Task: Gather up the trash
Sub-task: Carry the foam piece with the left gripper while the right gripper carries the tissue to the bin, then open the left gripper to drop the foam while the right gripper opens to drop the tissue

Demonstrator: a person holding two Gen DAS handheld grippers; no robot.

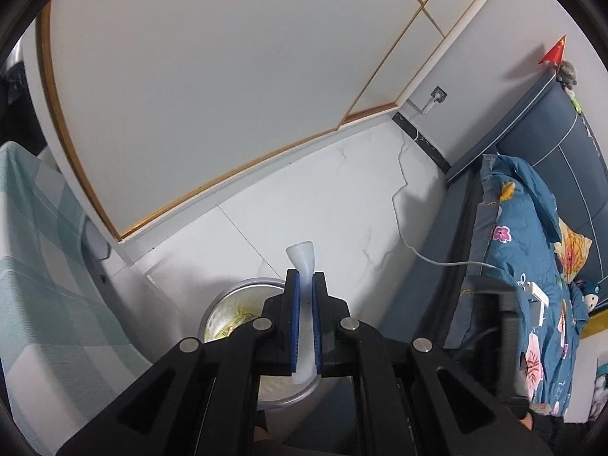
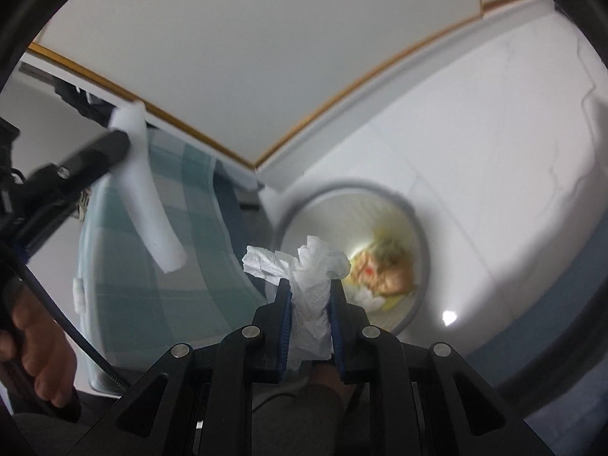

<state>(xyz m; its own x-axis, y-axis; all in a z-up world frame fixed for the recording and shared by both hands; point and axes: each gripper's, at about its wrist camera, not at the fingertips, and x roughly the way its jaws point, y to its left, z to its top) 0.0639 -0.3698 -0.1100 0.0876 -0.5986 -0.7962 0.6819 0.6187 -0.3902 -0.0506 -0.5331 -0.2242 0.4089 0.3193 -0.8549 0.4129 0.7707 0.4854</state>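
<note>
A crumpled tissue (image 2: 304, 288) is clamped in the right tongs (image 2: 309, 296) above the waste bin (image 2: 418, 228); a white plastic strip (image 1: 302, 262) is pinched in the left tongs (image 1: 306, 285). Scraps are already binned; both pieces are not yet dropped.

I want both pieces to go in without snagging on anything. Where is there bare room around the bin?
Bare white floor lies between the bin, the wardrobe base and the blue bed. The bin's mouth is open, with scraps at the bottom. It is tighter where the checked bedding borders the bin, and a cable trails by the blue bed.
</note>
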